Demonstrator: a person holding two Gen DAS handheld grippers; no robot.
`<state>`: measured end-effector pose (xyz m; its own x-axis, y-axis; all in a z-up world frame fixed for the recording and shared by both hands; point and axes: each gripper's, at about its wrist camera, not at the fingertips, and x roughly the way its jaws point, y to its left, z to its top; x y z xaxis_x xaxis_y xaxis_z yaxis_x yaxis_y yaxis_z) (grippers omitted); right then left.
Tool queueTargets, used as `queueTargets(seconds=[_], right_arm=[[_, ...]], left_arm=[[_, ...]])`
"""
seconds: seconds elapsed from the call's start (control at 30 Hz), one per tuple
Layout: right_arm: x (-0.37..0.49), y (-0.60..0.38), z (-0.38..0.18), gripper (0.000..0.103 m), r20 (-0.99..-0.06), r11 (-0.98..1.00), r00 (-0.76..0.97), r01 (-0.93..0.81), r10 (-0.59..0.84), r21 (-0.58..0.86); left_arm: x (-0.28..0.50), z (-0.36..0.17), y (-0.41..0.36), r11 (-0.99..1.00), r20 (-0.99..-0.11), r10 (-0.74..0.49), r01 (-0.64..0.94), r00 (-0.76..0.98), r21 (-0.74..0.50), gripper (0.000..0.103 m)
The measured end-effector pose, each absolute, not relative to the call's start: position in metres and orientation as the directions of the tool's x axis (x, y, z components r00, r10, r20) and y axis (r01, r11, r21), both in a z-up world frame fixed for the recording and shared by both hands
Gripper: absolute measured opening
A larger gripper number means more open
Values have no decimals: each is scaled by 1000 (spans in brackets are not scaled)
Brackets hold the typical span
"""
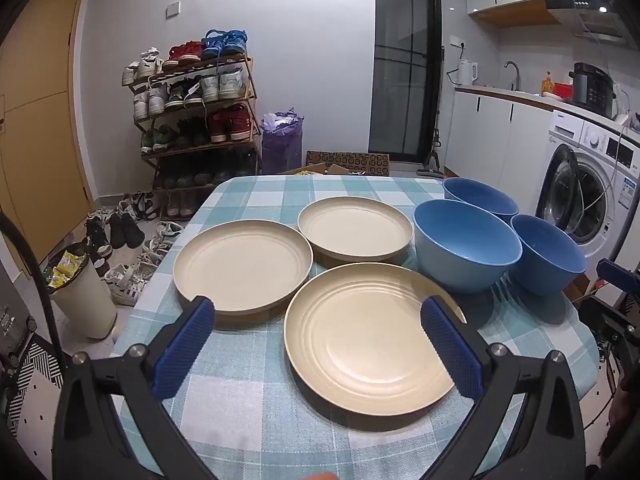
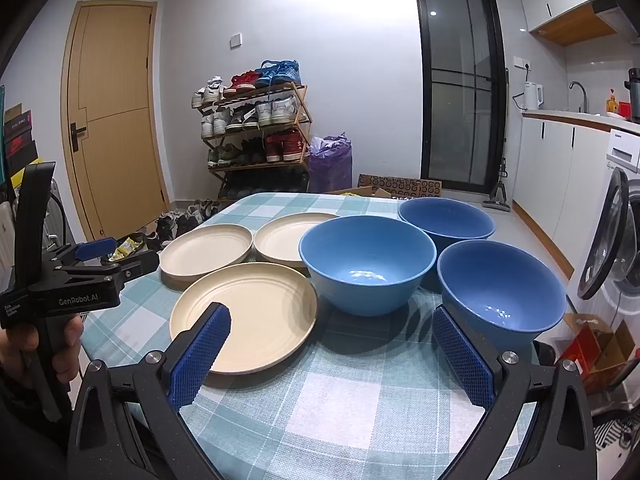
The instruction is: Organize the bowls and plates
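Blue-padded jaws of left gripper (image 1: 318,320) and right gripper (image 2: 332,330) wide, empty; far plate (image 2: 286,240) half-hidden behind bowl (image 2: 366,260).

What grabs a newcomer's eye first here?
Three blue bowls cluster on the right of the checked tablecloth, with three cream plates spread on the left, nothing stacked. Both the left gripper and right gripper hover wide open and empty at the near edge.

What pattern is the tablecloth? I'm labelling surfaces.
The tablecloth is a teal-and-white check, clearest in the right wrist view.
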<state>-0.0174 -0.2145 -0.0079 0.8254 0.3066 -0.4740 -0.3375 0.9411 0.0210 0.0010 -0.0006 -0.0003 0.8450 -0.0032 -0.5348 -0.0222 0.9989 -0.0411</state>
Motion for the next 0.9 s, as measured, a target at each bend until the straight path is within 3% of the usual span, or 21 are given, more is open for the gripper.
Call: queueTargets(seconds=[0.9], right_arm=[[-18, -215, -7, 103, -473, 942, 827, -337, 303, 15]], left_arm=[[0, 0, -1, 999, -525, -9, -18, 851, -46, 103]])
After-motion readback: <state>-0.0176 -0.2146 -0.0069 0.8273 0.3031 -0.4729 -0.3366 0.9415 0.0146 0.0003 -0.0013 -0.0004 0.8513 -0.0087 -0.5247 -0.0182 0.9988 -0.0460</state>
